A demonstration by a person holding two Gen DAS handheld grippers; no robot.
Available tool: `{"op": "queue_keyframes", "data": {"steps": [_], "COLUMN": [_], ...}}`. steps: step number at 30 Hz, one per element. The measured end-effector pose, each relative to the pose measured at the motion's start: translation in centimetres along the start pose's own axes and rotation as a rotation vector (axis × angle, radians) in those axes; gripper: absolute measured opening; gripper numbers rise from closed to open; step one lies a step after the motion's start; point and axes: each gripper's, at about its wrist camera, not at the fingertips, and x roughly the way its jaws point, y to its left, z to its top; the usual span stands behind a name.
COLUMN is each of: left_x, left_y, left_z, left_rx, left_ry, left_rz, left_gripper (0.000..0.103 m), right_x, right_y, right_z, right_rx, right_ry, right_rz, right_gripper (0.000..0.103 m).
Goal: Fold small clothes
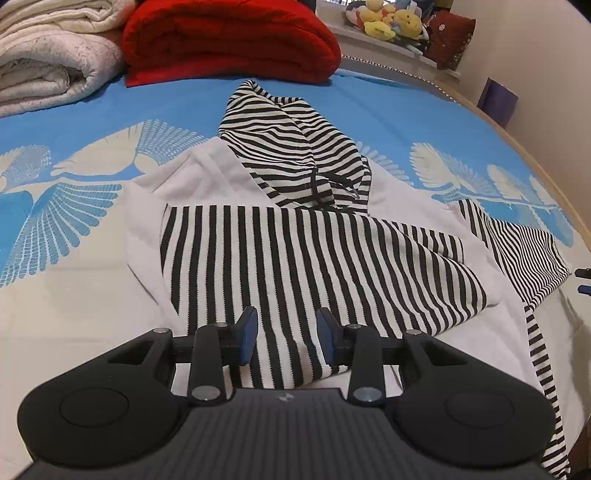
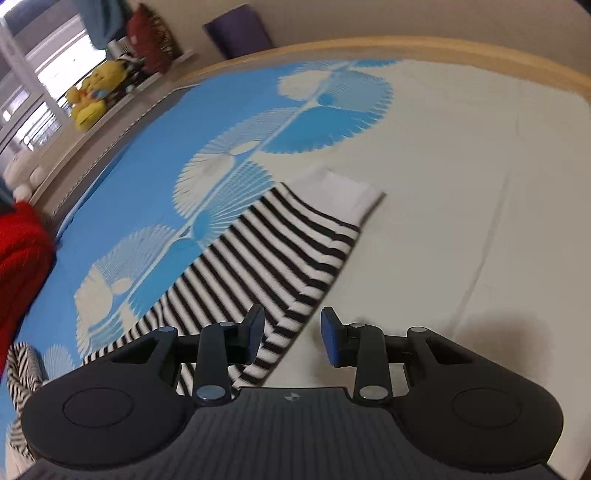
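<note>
Striped hooded top (image 1: 295,236) lies spread on the bed sheet (image 1: 92,110), black-and-white stripes with plain white panels, hood (image 1: 291,147) bunched up at the far end toward the red blanket (image 1: 229,40). Left gripper (image 1: 287,338) hangs just above the near edge of the striped body panel, pointing down at it; the two blue-padded fingers (image 1: 248,332) stand apart with striped cloth showing in the gap below, pads not pressing on anything, nothing pinched. In the left wrist view one sleeve runs off to the right side, thin stripes, toward the bed's edge. Right gripper (image 2: 292,336) is over that sleeve (image 2: 280,251); the picture is motion-blurred. The sleeve stretches away from the gripper diagonally up and right, ending in a white cuff (image 2: 343,192) lying flat on the cream part of the sheet. Its fingers are parted too: the left finger sits over the sleeve's near striped edge, the right finger over bare sheet, cloth not gripped. Rolled cream quilt (image 1: 48,55) beside the red blanket, yellow plush toys (image 1: 391,22) on the sill beyond the bed.
</note>
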Motion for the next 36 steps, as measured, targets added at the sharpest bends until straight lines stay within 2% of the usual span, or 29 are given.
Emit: {"op": "queue_keyframes", "data": {"steps": [10,20,21,23,26,29,31,33,35,36], "left_x": [0.2,-0.3,-0.5,-0.7,-1.1,-2.0,-2.6,-3.1,-3.5,-3.6], "left_y": [0.9,1.9,2.1,2.7,3.6,4.8,5.8,6.9,8.1,8.7], "left_z": [0.1,0.3,0.3,0.4,0.7,1.3,1.7,2.0,2.1,2.1], "left_rx": [-0.023,-0.045,-0.05,-0.062,-0.09,-0.134,-0.167,-0.202,-0.242,-0.263], "left_ry": [0.004,0.0,-0.002,-0.007,-0.015,-0.037,-0.05,-0.06,-0.061,-0.059], "left_rz": [0.008,0.01,0.012,0.018,0.025,0.026,0.026,0.031,0.037,0.033], "left_gripper": [0.039,0.039,0.039,0.039,0.039,0.039,0.039,0.039,0.039,0.039], "right_x": [3.5,5.8,5.9,6.0,4.4,0.8,-2.8,-7.0,-10.6,-12.3], "right_y": [-1.9,-0.8,-0.8,-0.3,2.3,7.9,12.9,18.6,23.4,25.8], "right_z": [0.4,-0.2,-0.2,-0.2,-0.4,-1.1,-2.8,-6.1,-10.0,-12.7], "right_rx": [0.129,0.096,0.1,0.088,-0.001,-0.188,-0.33,-0.458,-0.58,-0.654], "right_ry": [-0.004,-0.016,-0.012,-0.013,-0.1,-0.236,-0.321,-0.362,-0.356,-0.317], "right_rz": [0.048,0.011,0.016,0.008,-0.05,-0.049,0.033,0.18,0.343,0.45], "right_gripper": [0.035,0.035,0.032,0.006,0.004,0.004,0.003,0.003,0.003,0.003]}}
